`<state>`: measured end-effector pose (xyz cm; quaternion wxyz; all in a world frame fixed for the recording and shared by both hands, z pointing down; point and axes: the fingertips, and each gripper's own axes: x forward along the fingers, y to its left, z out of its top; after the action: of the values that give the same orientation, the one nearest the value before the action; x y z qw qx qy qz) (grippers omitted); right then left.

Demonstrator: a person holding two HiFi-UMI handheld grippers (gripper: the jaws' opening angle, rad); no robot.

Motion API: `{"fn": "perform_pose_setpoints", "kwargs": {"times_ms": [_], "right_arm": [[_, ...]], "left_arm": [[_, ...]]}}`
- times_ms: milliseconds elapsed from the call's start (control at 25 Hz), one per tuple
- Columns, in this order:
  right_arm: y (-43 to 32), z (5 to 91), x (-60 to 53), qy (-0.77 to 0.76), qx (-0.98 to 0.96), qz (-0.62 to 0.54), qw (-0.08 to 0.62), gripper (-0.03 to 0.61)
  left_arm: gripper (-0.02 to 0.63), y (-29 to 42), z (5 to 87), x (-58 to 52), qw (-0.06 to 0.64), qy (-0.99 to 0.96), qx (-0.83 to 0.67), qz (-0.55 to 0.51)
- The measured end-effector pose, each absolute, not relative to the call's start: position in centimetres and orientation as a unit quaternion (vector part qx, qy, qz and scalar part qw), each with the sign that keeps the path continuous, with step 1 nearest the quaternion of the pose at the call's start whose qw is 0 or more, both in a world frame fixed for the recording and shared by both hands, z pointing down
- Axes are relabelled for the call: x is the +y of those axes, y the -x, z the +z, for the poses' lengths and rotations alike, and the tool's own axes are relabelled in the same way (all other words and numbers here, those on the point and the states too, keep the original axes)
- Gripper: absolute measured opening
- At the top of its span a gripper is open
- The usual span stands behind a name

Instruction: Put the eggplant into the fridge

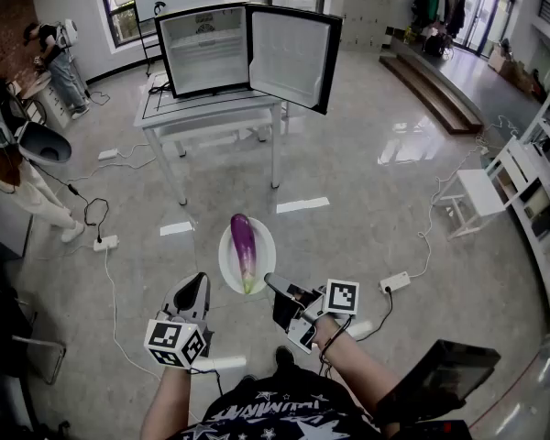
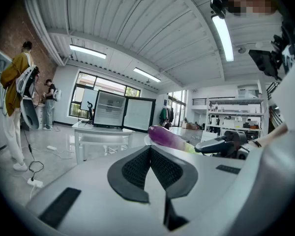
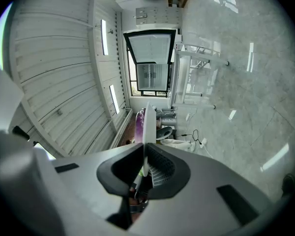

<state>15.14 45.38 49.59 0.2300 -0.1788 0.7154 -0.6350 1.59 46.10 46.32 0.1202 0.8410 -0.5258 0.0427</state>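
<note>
A long purple eggplant [image 1: 244, 246] with a green stem lies on a white oval plate [image 1: 229, 262], held above the floor in front of me. My right gripper [image 1: 269, 280] is shut on the plate's near right rim; in the right gripper view the plate [image 3: 146, 127] stands edge-on between the jaws with the eggplant [image 3: 139, 120] behind it. My left gripper [image 1: 199, 280] is shut and holds nothing, just left of the plate. The left gripper view shows the eggplant [image 2: 166, 135] ahead. The small fridge [image 1: 204, 51] stands open on a white table [image 1: 211, 110], its door [image 1: 291, 55] swung right.
Two people [image 1: 18, 159] stand at the left. Cables and power strips [image 1: 105, 242] lie on the floor left and right. A white chair [image 1: 481, 195] and shelves [image 1: 545, 163] are at the right. A dark tablet-like object [image 1: 440, 374] is near my right arm.
</note>
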Motion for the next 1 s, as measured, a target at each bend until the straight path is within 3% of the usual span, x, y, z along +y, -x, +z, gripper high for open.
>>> {"fn": "perform_pose_setpoints", "kwargs": {"times_ms": [1000], "right_arm": [[-18.7,51.2,40.9,0.127,0.713,-0.653,0.221,0.023]], "left_arm": [[0.009,-6.2,47.8,42.8,0.103,-0.815,-0.567,0.059]]}}
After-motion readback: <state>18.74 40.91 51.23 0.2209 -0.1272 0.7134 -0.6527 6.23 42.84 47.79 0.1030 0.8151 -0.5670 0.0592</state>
